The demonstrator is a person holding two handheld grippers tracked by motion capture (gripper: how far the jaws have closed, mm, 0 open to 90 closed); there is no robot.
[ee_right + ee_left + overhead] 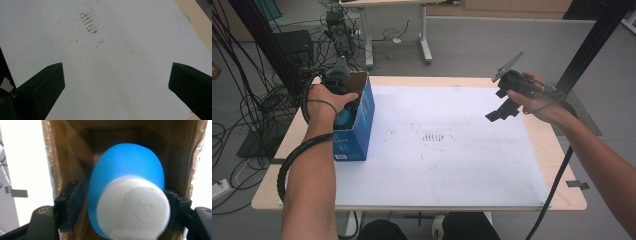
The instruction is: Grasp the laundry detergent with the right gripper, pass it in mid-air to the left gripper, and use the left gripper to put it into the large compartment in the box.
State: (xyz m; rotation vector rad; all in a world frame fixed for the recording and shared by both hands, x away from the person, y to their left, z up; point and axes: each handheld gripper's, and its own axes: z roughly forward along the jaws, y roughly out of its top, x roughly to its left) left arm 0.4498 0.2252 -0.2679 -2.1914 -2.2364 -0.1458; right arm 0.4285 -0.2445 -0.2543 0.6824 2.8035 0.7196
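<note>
We see a blue bottle (125,170) with a white cap (133,211) at frame centre | our left gripper (122,210) clamps it, jaws touching both sides | brown cardboard box (62,157) walls surround it, upper frame.

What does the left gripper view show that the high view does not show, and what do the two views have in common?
The left gripper view alone shows the round white cap of the blue plastic bottle, the two black jaws of the left tool closed on the bottle's sides, and the brown inner walls of the box.

The high view alone shows the white sheet on the wooden table, the right tool held open above it, and both forearms.

Both show the blue cardboard box and the bottle inside it.
</note>
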